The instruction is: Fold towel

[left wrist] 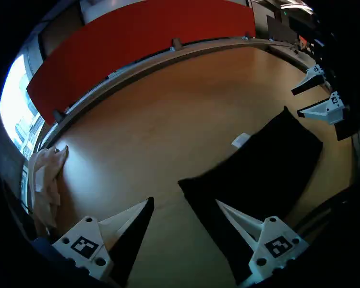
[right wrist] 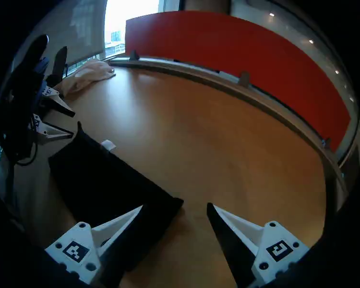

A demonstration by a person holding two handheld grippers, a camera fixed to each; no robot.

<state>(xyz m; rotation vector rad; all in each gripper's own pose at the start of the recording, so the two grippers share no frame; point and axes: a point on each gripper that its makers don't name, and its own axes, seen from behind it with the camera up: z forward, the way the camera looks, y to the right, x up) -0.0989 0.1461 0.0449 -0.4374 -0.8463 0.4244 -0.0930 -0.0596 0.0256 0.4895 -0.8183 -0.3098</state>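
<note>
A black towel [left wrist: 261, 168] lies flat on the wooden table [left wrist: 146, 125], with a small white tag [left wrist: 241, 140] at its edge. My left gripper [left wrist: 184, 201] is open at the towel's near corner; its right finger stands over the black cloth and nothing is between the fingers. In the right gripper view the same towel [right wrist: 103, 182] stretches away to the left, and my right gripper [right wrist: 175, 206] is open over its nearest corner, holding nothing. Each gripper shows at the towel's far end in the other's view: the right gripper [left wrist: 297, 102] and the left gripper [right wrist: 74, 126].
A heap of beige cloths [left wrist: 45, 177] lies at the table's edge near the window, also seen as a beige heap [right wrist: 89, 72]. A red partition [right wrist: 237, 43] runs along the table's far side. Bare wood [right wrist: 204, 134] spreads beyond the towel.
</note>
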